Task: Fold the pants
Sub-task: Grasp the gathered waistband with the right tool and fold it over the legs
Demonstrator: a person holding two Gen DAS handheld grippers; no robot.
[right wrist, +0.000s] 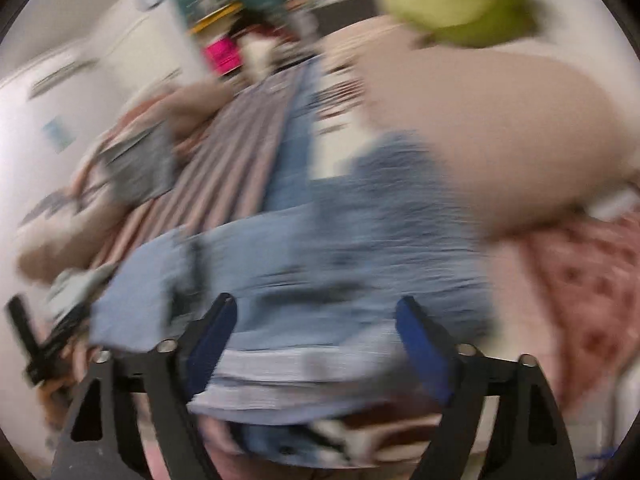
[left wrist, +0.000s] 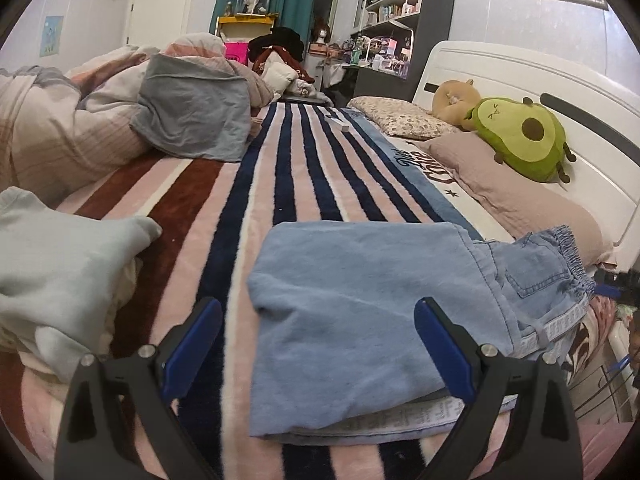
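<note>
- Left gripper (left wrist: 318,344) is hovering low over the near edge of the denim pants (left wrist: 360,304), its blue-padded fingers (left wrist: 192,344) spread wide and holding nothing; the left pad is standing over the striped blanket (left wrist: 280,168), the right pad over the denim.
- Lying at about 6 o'clock on that blanket, the pants are already doubled over, with a white printed band (left wrist: 392,420) peeking out under the top layer at the near edge and the elastic waistband (left wrist: 568,256) sticking out toward 3 o'clock.
- Judging from this, the step in hand is another fold or a tidy-up: the left gripper is best placed pinching both layers at the near left corner, not only the top one, so the stack is moving as one.
- Keeping the lift low is helping here, since soft denim is likely to sag and slide apart.
- A pale grey garment (left wrist: 60,272) is sitting at 9 o'clock, near but apart from the pants; it is worth steering clear of it.
- Right gripper (right wrist: 316,344) is seen in a heavily blurred view, jaws apart with the pants (right wrist: 340,240) between and beyond them; whether the pads are touching cloth I cannot tell.
- An avocado plush (left wrist: 524,140) is resting on a pillow (left wrist: 516,200) at 2 o'clock, well clear.
</note>
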